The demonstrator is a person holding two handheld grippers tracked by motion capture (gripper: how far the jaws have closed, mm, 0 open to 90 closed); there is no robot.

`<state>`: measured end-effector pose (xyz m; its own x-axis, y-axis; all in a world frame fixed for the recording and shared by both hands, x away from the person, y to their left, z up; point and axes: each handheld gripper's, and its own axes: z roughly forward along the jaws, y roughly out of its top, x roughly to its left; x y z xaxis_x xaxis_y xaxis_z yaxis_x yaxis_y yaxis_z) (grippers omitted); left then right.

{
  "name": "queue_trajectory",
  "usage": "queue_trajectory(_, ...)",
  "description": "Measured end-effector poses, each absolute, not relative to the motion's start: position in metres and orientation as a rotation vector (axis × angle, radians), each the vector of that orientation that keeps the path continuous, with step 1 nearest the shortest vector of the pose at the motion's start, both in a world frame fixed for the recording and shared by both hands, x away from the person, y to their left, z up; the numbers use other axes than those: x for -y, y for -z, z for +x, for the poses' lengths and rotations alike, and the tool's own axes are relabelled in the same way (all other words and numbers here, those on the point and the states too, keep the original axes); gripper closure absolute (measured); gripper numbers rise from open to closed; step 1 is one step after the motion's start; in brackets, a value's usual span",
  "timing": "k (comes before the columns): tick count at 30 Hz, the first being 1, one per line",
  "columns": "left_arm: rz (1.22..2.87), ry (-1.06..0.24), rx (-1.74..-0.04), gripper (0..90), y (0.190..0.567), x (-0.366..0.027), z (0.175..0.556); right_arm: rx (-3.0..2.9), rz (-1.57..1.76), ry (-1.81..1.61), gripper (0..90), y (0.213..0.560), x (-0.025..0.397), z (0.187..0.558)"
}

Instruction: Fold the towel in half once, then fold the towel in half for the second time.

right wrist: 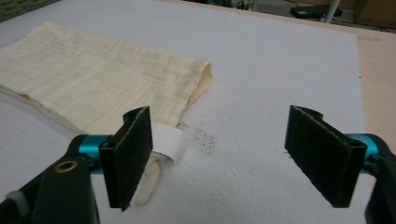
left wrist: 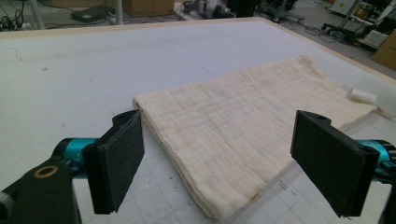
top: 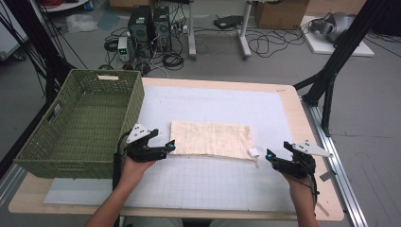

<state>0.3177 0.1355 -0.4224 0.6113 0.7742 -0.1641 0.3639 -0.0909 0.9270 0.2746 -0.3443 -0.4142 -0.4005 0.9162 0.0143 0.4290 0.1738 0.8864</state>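
A folded cream cloth (top: 211, 139) lies flat at the middle of the table (top: 288, 101), on its white gridded mat, long axis running from the table's left edge toward its right edge, with a person's two tools stationed at its opposite short ends. The left tool (top: 169, 147) sits at the cloth's left end, on its near corner, jaws spread wide and holding nothing; in the left gripper view that tool (left wrist: 219, 161) straddles the stacked fold edge of the cloth (left wrist: 243, 126), which stretches straight away between the jaws. The right tool (top: 268, 155), likewise wide open and empty, hovers just off the cloth's near right corner, beside a small white tag (top: 254, 152); in the right gripper view the tag (right wrist: 169, 141) lies just by the left-hand jaw while the cloth (right wrist: 93, 79) runs off to the upper left, so most of that tool's gap (right wrist: 219, 156) is over bare mat. Each hand is nearer its own end, the left the better aligned for a pinch. A green woven basket (top: 33, 142) stands at the table's left edge, overhanging it slightly, just beside the left hand; nothing can be seen inside it.
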Motion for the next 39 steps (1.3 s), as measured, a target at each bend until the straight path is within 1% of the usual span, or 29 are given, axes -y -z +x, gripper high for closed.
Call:
queue_trajectory(3,1.696,-0.460,-0.945,18.0,0.4220,-0.1366,0.3175,-1.916,1.256,-1.154,19.8,0.4144,0.3432,0.2752)
queue_trajectory(9,1.684,-0.464,-0.911,18.2,0.4205,-0.1379,0.3151,-1.884,1.254,-1.167,11.9,0.4122,0.3422,0.2768)
queue_trajectory(39,1.705,-0.475,-0.921,20.4,0.4230,-0.1381,0.3161,-1.939,1.242,-1.164,11.8,0.4164,0.3366,0.2834)
